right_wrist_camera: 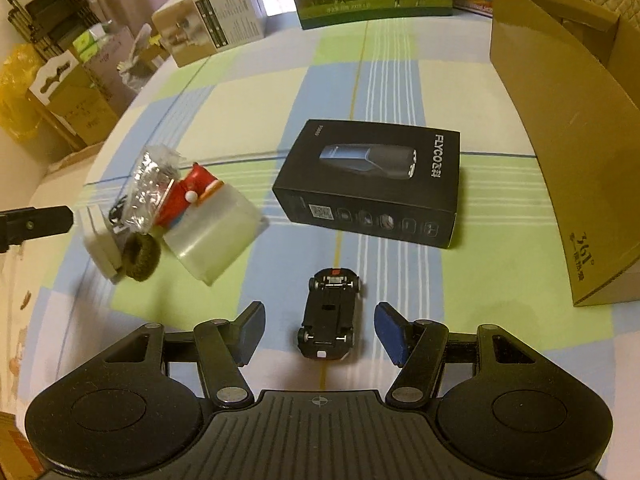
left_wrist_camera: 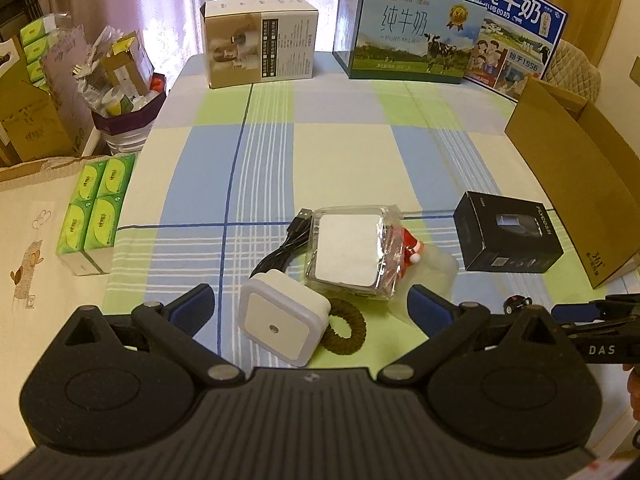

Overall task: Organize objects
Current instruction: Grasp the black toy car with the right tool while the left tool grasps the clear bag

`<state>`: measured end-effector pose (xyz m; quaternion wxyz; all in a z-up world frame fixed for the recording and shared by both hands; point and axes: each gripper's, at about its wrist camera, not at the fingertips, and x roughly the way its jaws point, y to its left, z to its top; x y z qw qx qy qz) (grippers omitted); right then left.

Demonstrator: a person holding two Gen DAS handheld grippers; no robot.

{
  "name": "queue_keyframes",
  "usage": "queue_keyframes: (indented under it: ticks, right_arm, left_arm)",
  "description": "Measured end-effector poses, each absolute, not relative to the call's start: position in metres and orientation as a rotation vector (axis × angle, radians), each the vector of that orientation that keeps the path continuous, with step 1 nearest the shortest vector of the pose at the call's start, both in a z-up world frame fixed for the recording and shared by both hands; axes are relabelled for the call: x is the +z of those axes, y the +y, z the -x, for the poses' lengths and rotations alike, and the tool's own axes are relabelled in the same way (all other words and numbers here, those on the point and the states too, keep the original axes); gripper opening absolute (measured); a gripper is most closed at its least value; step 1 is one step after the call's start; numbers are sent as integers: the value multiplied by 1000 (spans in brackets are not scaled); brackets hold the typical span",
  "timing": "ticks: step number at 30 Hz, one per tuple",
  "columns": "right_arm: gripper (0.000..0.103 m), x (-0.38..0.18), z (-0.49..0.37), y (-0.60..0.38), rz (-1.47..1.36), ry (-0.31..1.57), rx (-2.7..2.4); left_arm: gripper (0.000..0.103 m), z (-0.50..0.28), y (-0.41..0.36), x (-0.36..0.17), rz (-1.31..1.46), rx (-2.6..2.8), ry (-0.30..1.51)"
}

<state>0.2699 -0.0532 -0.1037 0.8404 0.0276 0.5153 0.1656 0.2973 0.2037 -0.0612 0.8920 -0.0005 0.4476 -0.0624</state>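
You are working over a checked tabletop (left_wrist_camera: 340,152) with an open cardboard box (right_wrist_camera: 560,152) standing at two o'clock from your right gripper (right_wrist_camera: 320,334), likely where the loose things are going. A black shaver box (right_wrist_camera: 372,184) is lying at twelve o'clock, well short of the cardboard box. The toy car (right_wrist_camera: 330,316) is lying upside down, wheels up, between the right jaws, which are standing wide apart and touching nothing.

Your left gripper (left_wrist_camera: 310,306) is hovering over a cluster: a white night light (left_wrist_camera: 284,320) between its jaws, a brown hair tie (left_wrist_camera: 346,332) touching it at three o'clock, a wrapped white block (left_wrist_camera: 352,252) at twelve, a black cable (left_wrist_camera: 286,244) at eleven. These jaws are also wide apart, holding nothing.

The risks, as I judge them: the overturned car is presenting wheels and a slick underside, so closing off-centre may be squirting it away. On the left, closing may be catching the hair tie along with the night light, or dragging the cable.
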Motion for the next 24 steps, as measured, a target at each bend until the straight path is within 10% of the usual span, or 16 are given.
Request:
queue_keyframes:
  ticks: [10, 12, 24]
  right_arm:
    - [45, -120, -277, -45, -7, 1103, 335]
    - [30, -123, -277, -45, 0, 1104, 340]
    - [29, -124, -279, -68, 26, 1112, 241]
  left_arm:
    - [99, -307, 201, -72, -12, -178, 944]
    - [99, -310, 198, -73, -20, -197, 943]
    - [87, -356, 190, -95, -44, -371, 952]
